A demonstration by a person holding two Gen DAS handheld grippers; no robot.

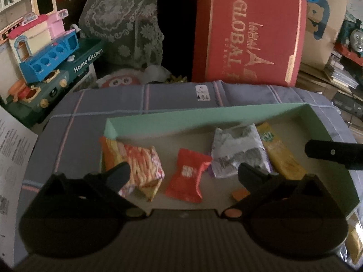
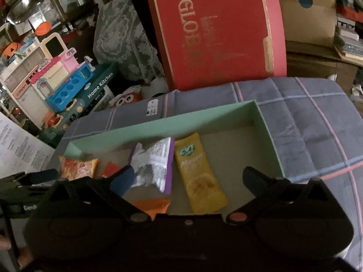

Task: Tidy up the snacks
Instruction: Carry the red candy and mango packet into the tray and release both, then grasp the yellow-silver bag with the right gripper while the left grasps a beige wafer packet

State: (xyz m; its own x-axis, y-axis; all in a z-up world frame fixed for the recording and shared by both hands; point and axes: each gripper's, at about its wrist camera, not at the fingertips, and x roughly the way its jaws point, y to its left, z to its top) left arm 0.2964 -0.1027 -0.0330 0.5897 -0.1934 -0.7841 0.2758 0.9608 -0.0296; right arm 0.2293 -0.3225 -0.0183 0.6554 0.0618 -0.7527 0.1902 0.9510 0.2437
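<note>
A shallow green box (image 1: 204, 116) (image 2: 158, 124) lies on a checked grey cloth and holds several snacks. From left to right they are an orange chips pack (image 1: 140, 170) (image 2: 77, 166), a red sachet (image 1: 188, 179) (image 2: 111, 168), a silver and purple pack (image 1: 238, 151) (image 2: 154, 165) and a yellow mango bar (image 1: 283, 154) (image 2: 199, 176). A small orange packet (image 2: 152, 206) (image 1: 240, 193) lies at the near wall. My left gripper (image 1: 183, 174) is open and empty above the red sachet. My right gripper (image 2: 190, 179) is open and empty above the mango bar; one of its fingers (image 1: 333, 154) shows in the left wrist view.
A big red GLOBAL box (image 1: 251, 31) (image 2: 217, 29) stands upright behind the cloth. Toy kitchen sets (image 1: 45, 52) (image 2: 59, 83) are stacked at the left. A printed sheet (image 1: 13, 149) lies at the left edge. Cardboard boxes (image 2: 308, 9) stand at the back right.
</note>
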